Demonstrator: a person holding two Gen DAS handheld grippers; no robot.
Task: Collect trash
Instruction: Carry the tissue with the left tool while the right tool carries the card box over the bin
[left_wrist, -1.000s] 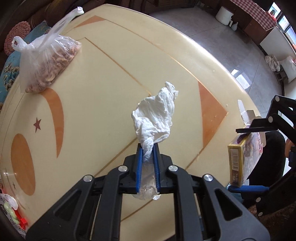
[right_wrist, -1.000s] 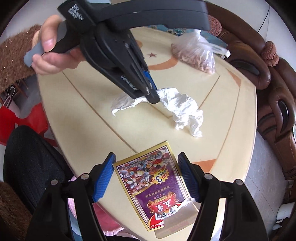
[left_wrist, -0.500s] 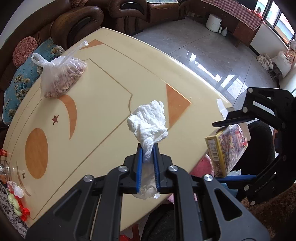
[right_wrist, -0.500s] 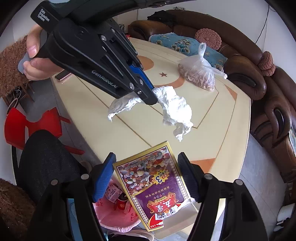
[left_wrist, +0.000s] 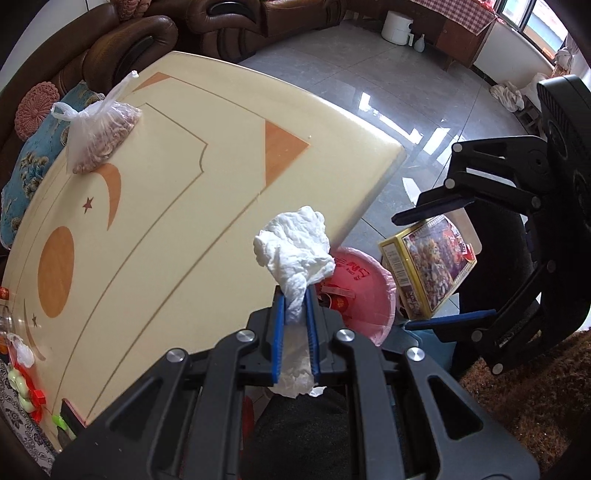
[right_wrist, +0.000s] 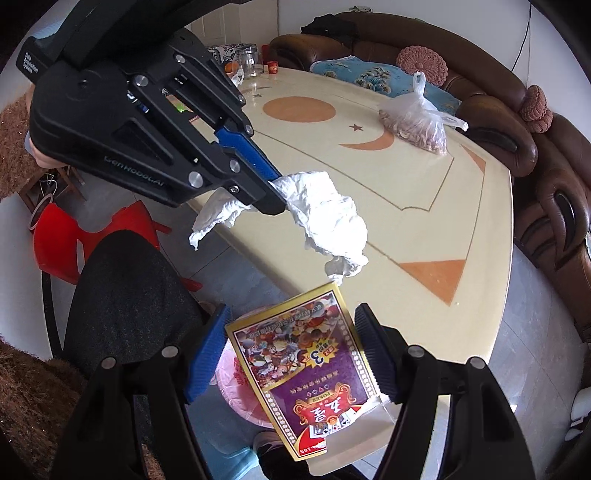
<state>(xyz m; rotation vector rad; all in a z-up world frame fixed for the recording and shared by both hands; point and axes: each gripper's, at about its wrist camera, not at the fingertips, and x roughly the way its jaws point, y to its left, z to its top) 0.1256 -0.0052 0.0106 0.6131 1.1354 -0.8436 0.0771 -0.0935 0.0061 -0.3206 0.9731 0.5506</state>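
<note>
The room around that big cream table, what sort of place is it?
Most likely a home living room. A brown leather sofa with cushions curves round the cream table, the floor is glossy tile, and a pink waste bin stands beside the table.

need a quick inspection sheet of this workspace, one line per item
surface: cream table with orange inlays, mostly bare
job's things: crumpled tissue and card box both lifted off the table; pink bin on the floor beside the table edge
clutter: plastic bag of nuts, glass jar at the far end
grippers: left hand-held gripper shut on the tissue; right hand-held gripper shut on the card box
cables: thin cable on the wall
surroundings: brown sofa, red chair, tiled floor
</note>
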